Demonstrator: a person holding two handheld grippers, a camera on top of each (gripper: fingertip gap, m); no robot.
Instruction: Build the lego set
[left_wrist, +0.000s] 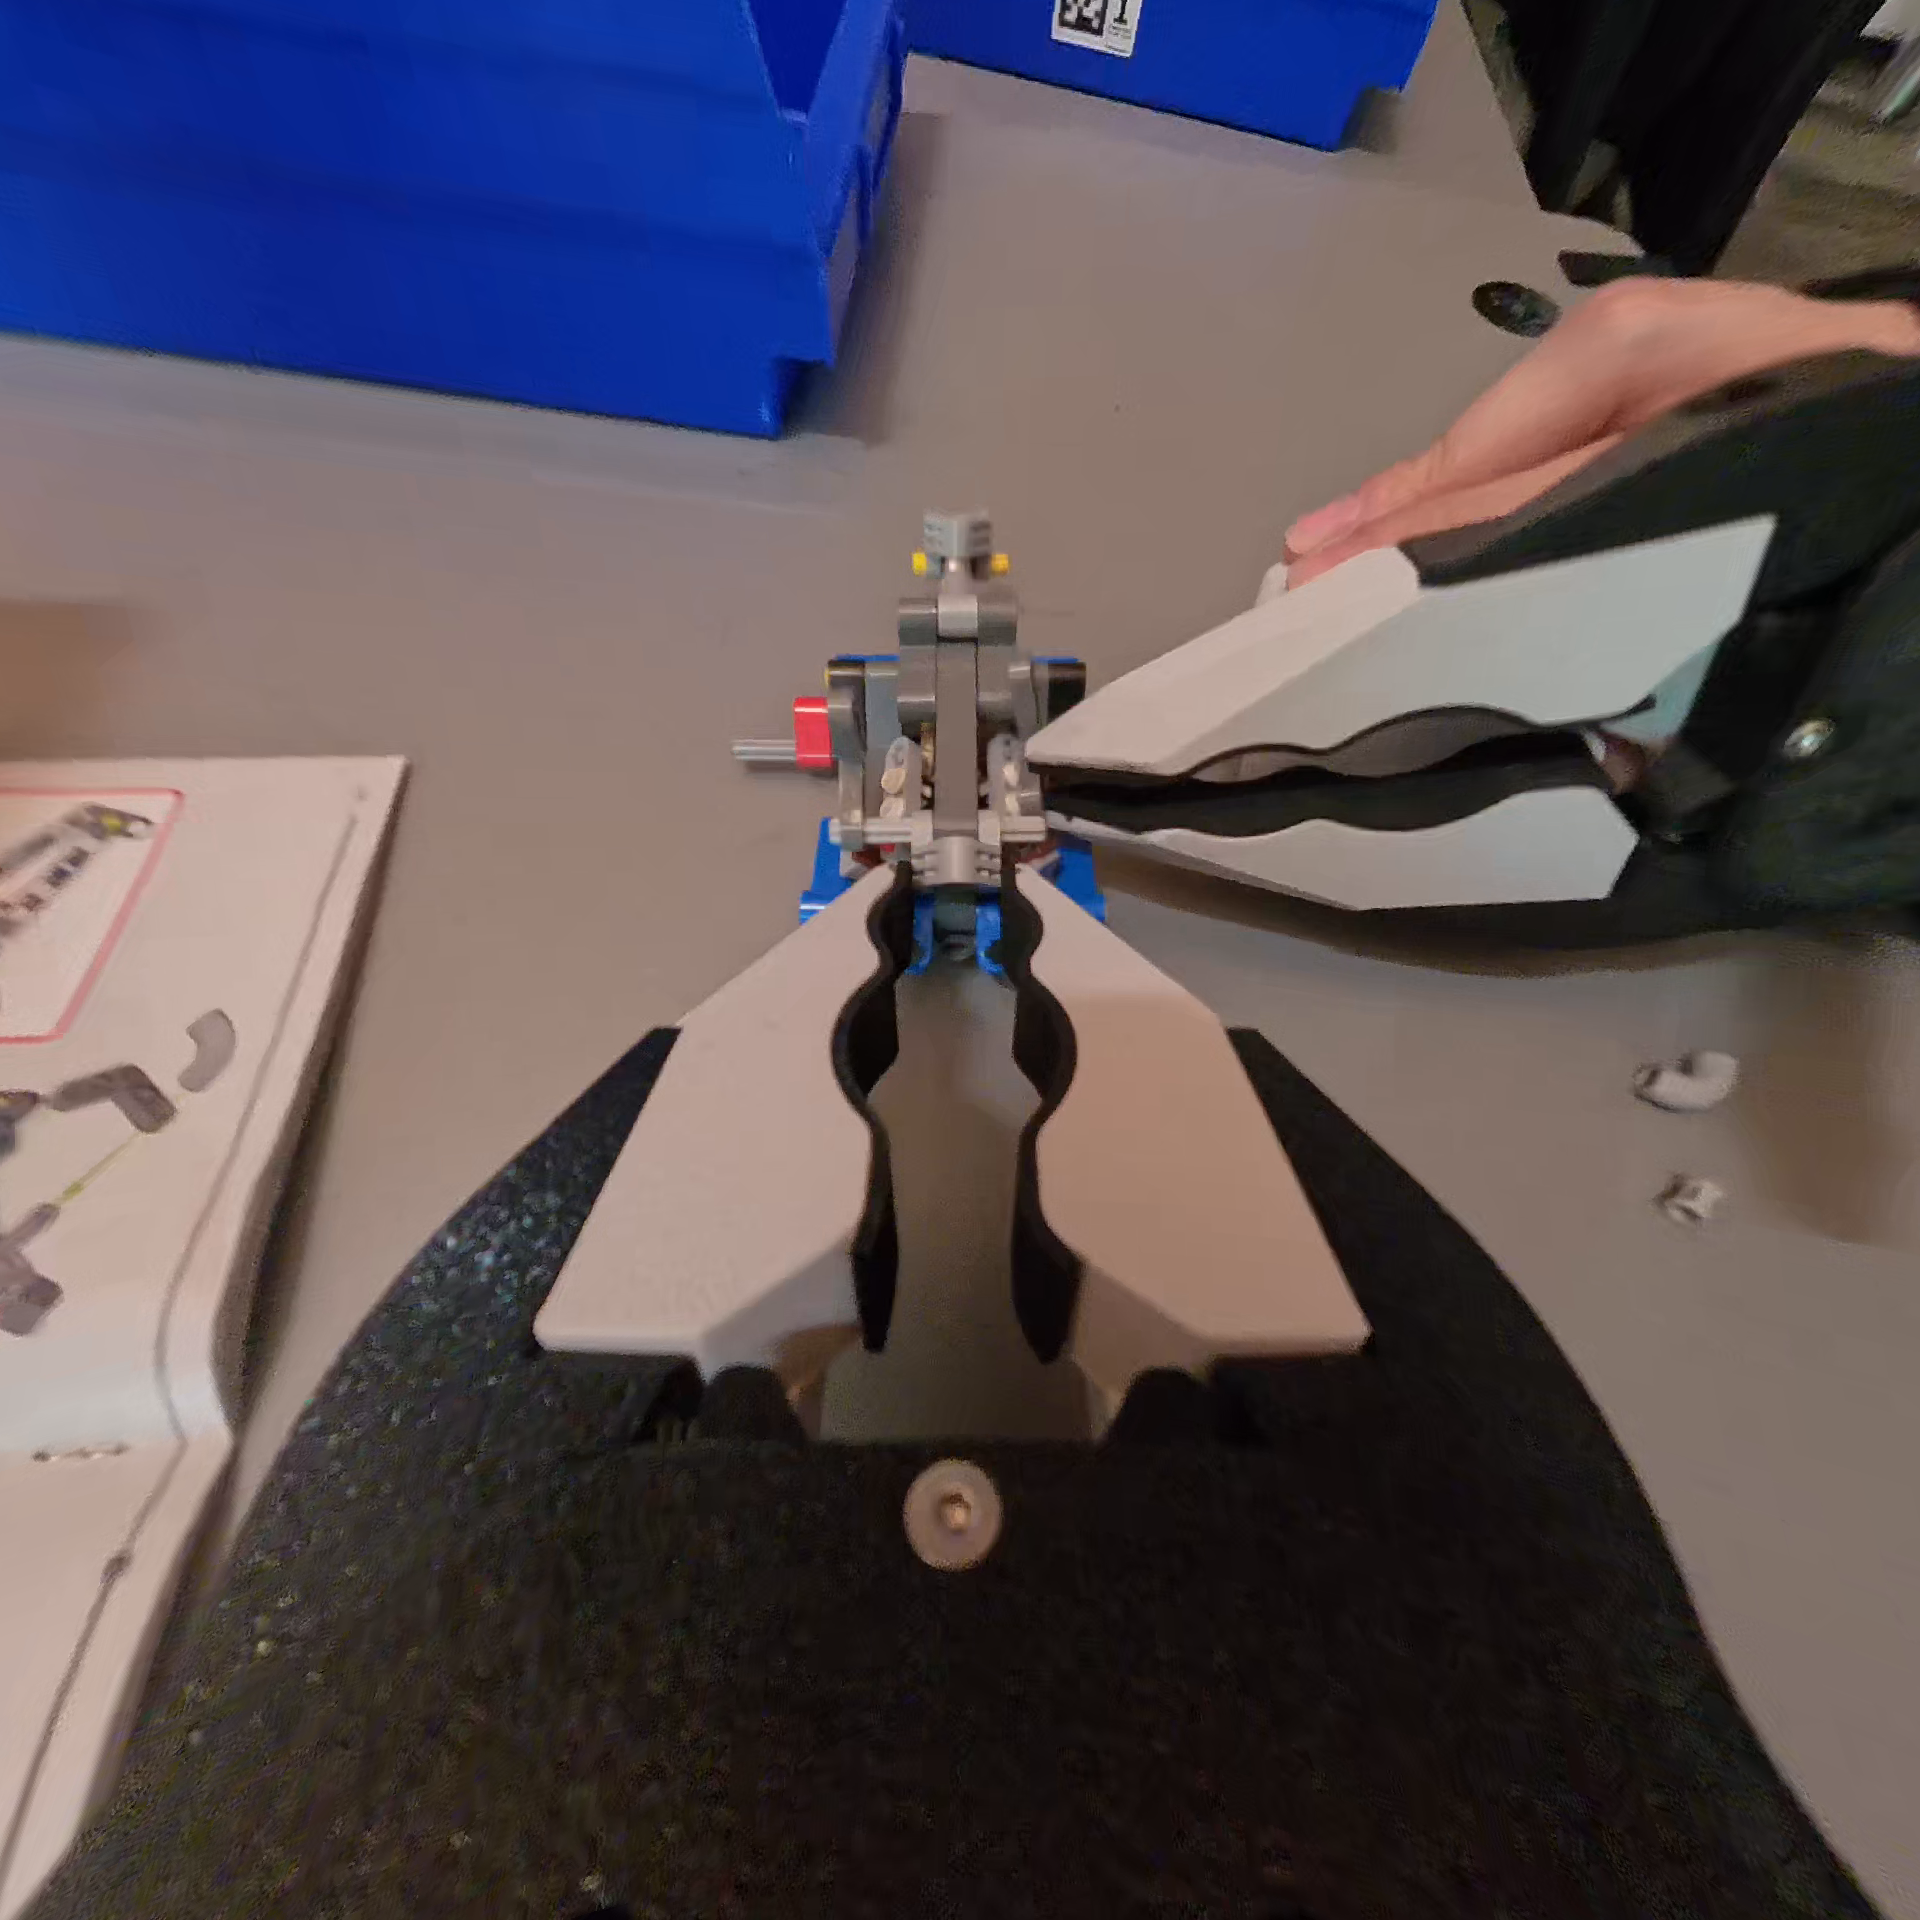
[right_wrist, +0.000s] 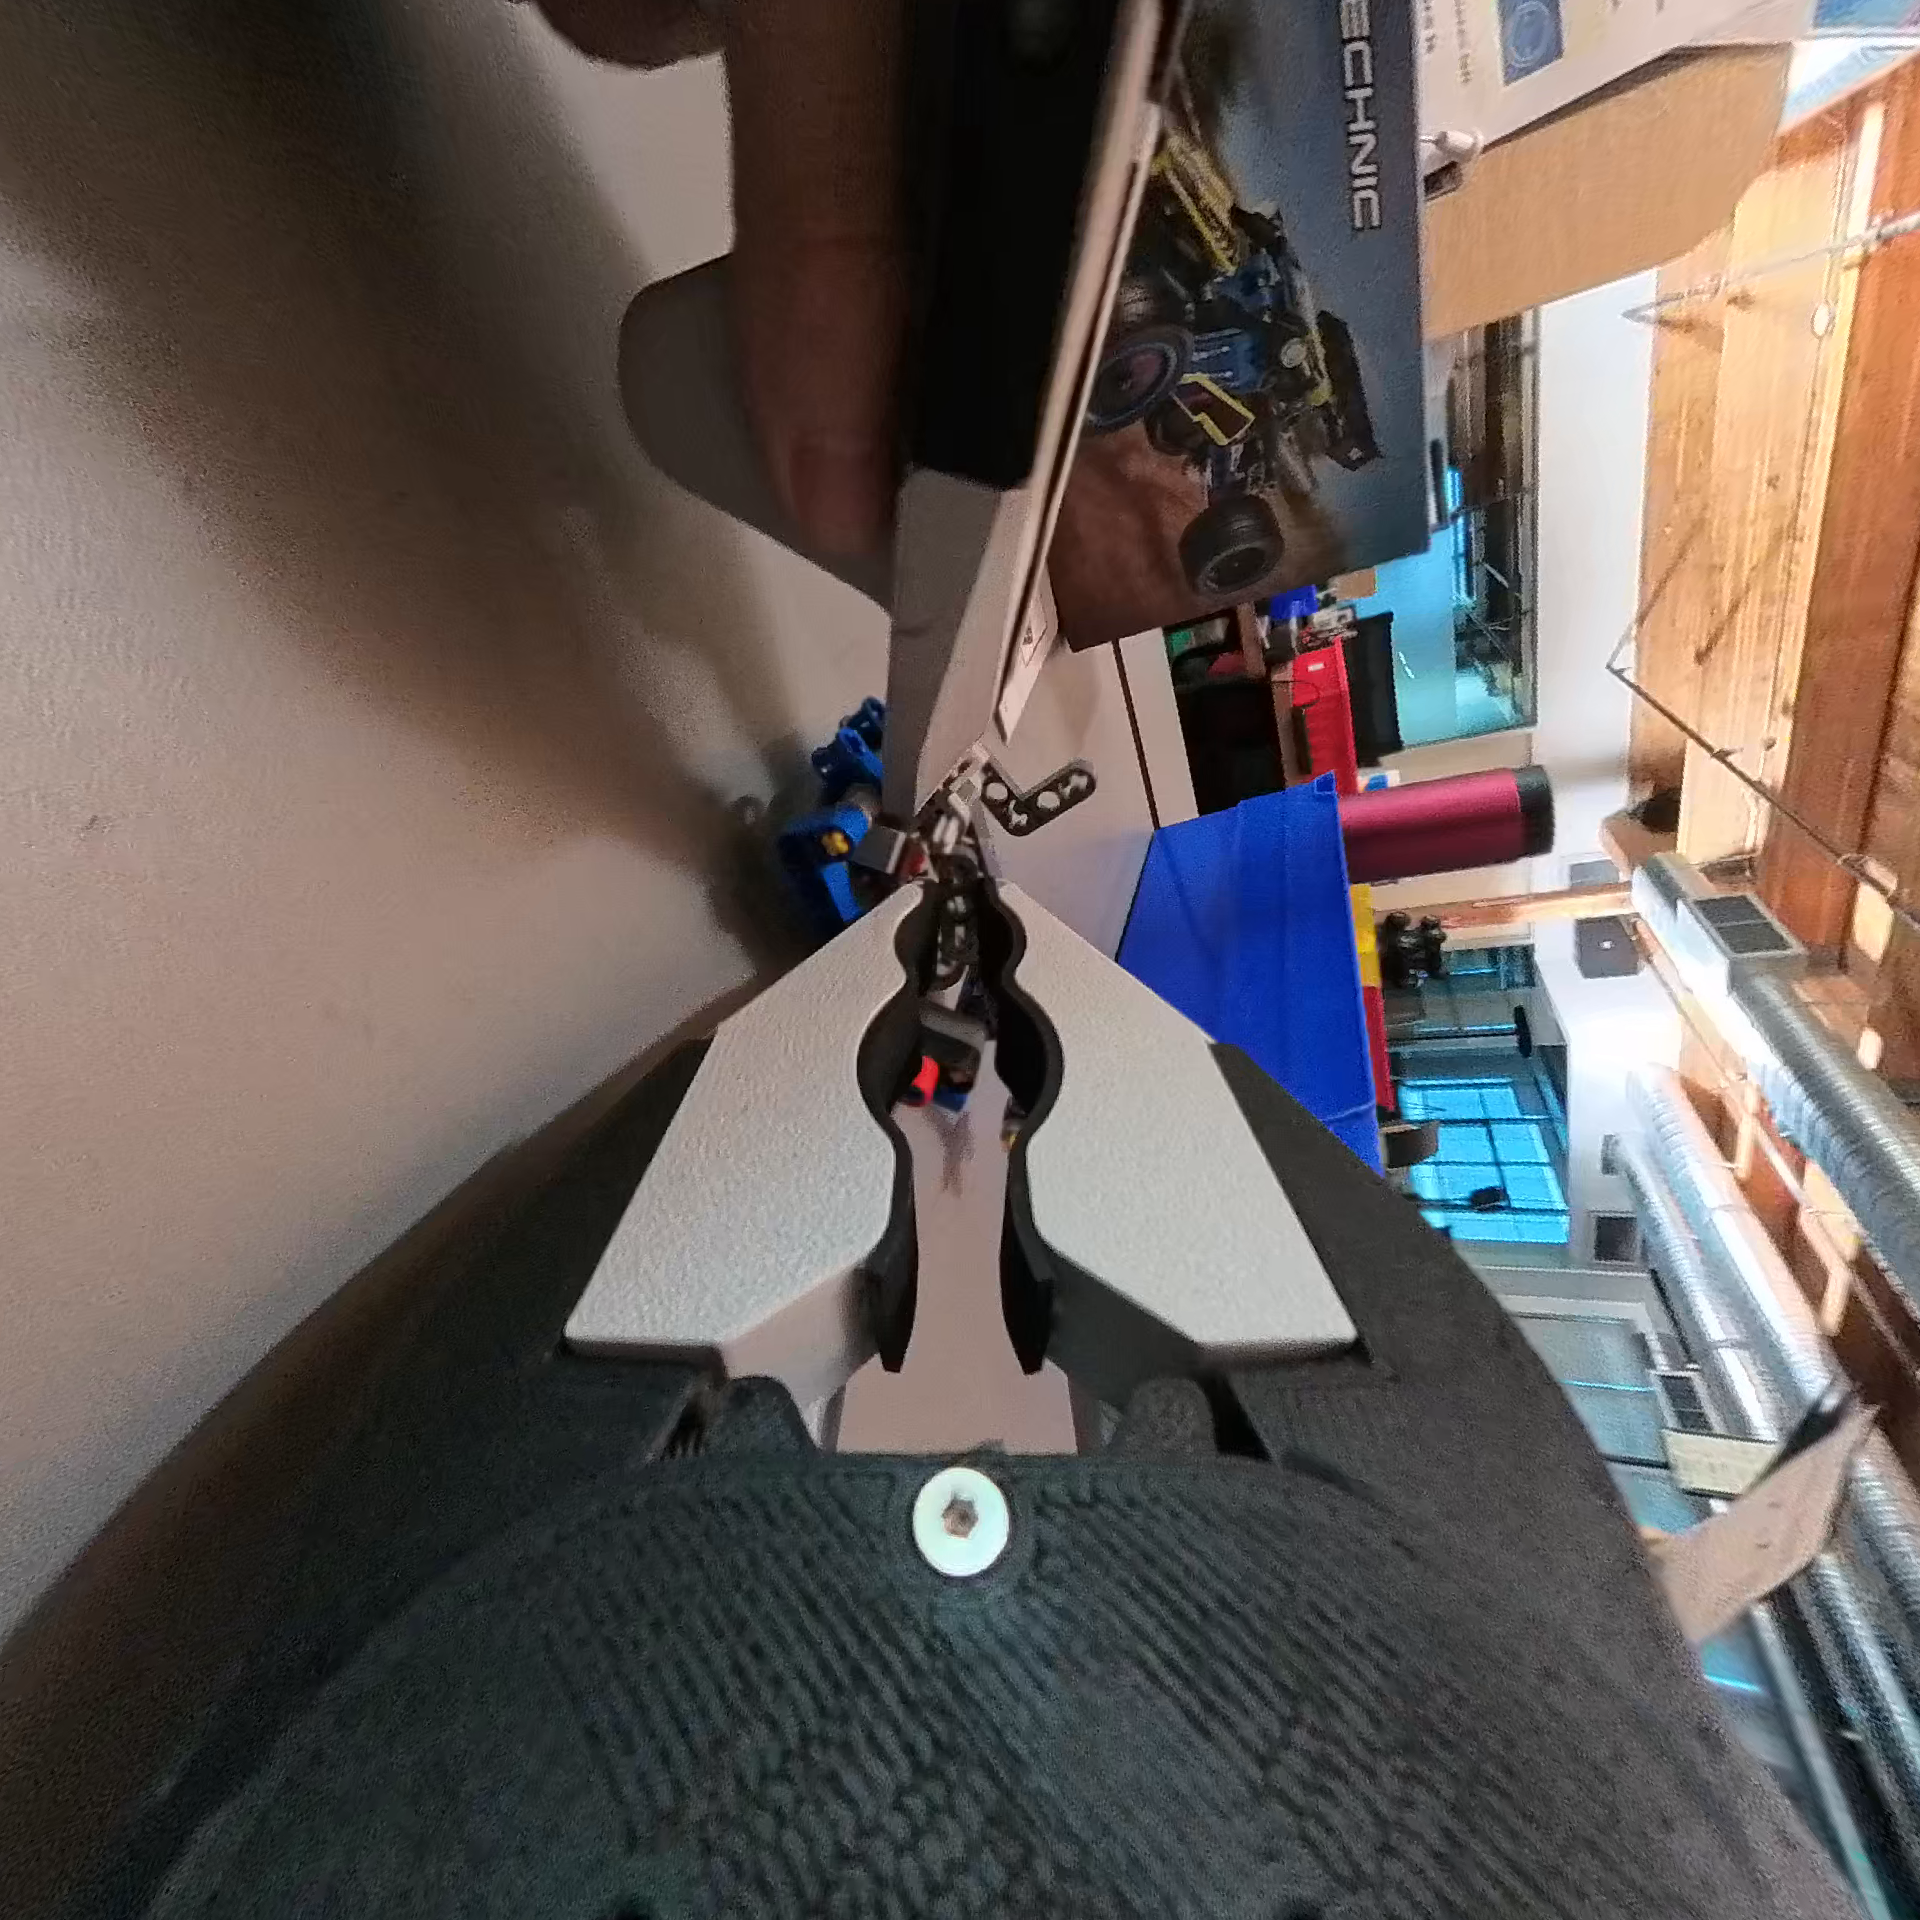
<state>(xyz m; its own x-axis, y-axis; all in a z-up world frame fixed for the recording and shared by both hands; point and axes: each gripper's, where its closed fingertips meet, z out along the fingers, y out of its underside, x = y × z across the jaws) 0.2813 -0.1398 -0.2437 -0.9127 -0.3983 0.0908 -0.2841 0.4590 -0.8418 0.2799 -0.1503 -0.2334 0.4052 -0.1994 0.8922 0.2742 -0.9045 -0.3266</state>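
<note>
Brick-built model (left_wrist: 951, 748), grey frame on a blue base, is standing upright on the grey worktop (left_wrist: 1247, 260), mid-frame in the left wrist view. Left gripper (left_wrist: 954, 878) is clamping the model's low front end: both black pads are pressing against a small grey connector, blue base showing just below between the fingers. Right gripper (left_wrist: 1042, 781) is coming in from the right, turned on its side, a hand (left_wrist: 1538, 436) wrapping its body; its tips are nearly together and touching the model's right flank. In the right wrist view the same gripper (right_wrist: 961, 914) is pinching a thin dark part of the model (right_wrist: 831, 831) between its pads.

Around it: blue bins (left_wrist: 416, 208) are sitting behind the model; an open instruction booklet (left_wrist: 156, 1039) is lying to the left, well apart; two small pale loose pieces (left_wrist: 1683, 1081) are lying on the worktop to the right. A printed box (right_wrist: 1247, 364) is showing beyond the left gripper in the right wrist view.
</note>
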